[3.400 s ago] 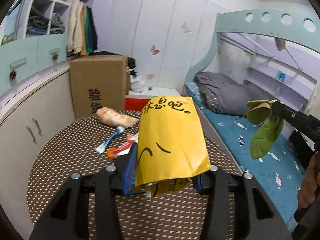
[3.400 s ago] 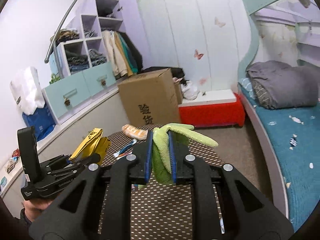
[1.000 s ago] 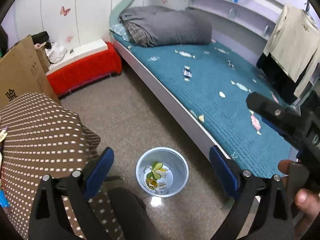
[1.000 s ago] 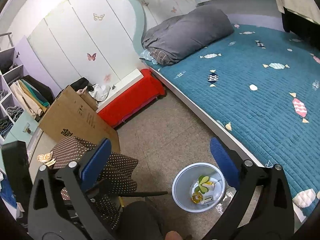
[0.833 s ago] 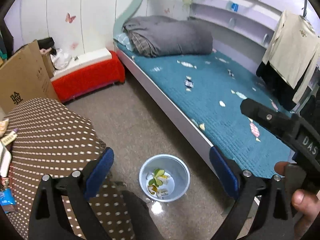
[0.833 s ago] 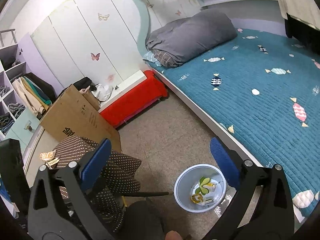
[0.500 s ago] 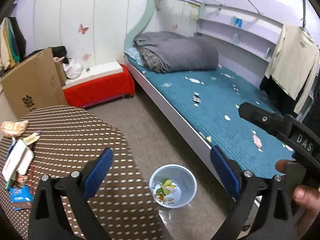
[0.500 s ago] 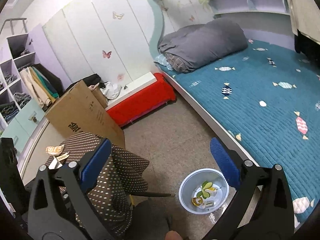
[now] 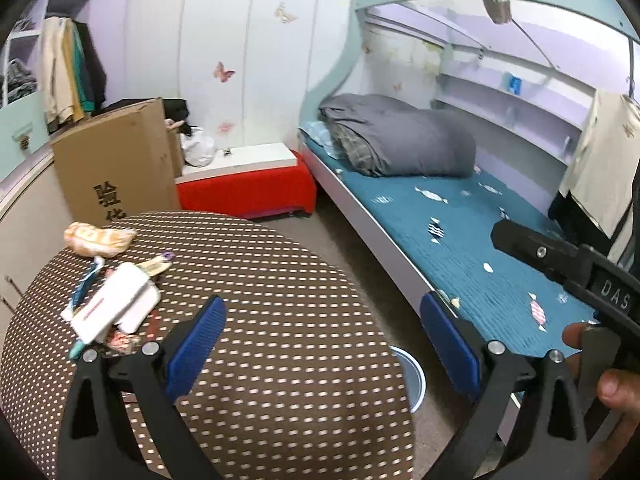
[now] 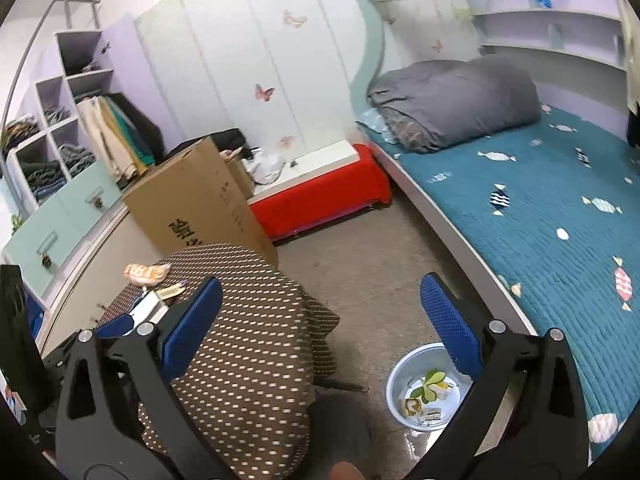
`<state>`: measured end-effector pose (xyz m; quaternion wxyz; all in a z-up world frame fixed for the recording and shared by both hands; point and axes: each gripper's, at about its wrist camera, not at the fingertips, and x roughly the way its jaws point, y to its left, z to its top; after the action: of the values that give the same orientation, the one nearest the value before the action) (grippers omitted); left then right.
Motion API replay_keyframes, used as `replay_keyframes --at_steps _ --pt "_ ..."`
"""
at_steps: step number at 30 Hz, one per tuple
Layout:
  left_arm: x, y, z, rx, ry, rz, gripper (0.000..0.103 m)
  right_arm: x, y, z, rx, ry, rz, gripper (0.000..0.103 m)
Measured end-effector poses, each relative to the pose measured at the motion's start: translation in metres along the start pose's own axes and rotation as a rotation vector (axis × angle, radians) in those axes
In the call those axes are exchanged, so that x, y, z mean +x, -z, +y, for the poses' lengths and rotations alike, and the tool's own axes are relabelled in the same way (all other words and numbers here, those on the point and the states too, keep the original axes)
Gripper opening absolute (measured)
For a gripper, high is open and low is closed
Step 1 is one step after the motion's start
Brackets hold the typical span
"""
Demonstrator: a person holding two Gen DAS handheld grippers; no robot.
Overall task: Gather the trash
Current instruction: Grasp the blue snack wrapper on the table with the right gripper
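Writing: "DAS" on my right gripper (image 9: 560, 256), "验" on the cardboard box (image 9: 112, 168) | right wrist view alone shows leaf and wrappers inside the bin (image 10: 428, 392) on the floor; remaining trash (image 9: 116, 300) on the dotted tabletop (image 9: 280, 320) | my left gripper (image 9: 320, 340) and right one gape wide, empty.

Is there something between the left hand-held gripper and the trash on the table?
Nothing visible stands between them. The left hand-held gripper is open above the dotted tablecloth, and the pile of wrappers lies ahead to its left with only bare cloth between.
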<state>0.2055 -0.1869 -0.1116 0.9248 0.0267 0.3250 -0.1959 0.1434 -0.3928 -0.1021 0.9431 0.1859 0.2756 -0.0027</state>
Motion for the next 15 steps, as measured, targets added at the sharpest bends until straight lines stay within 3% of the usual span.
replay_keyframes --at_steps 10,15 --pt "-0.031 0.017 0.069 -0.075 -0.092 -0.024 0.096 0.020 0.012 0.066 -0.117 -0.099 0.051 0.097" --pt "-0.046 0.031 0.113 -0.127 -0.173 -0.037 0.096 0.038 0.023 0.108 -0.201 -0.169 0.101 0.097"
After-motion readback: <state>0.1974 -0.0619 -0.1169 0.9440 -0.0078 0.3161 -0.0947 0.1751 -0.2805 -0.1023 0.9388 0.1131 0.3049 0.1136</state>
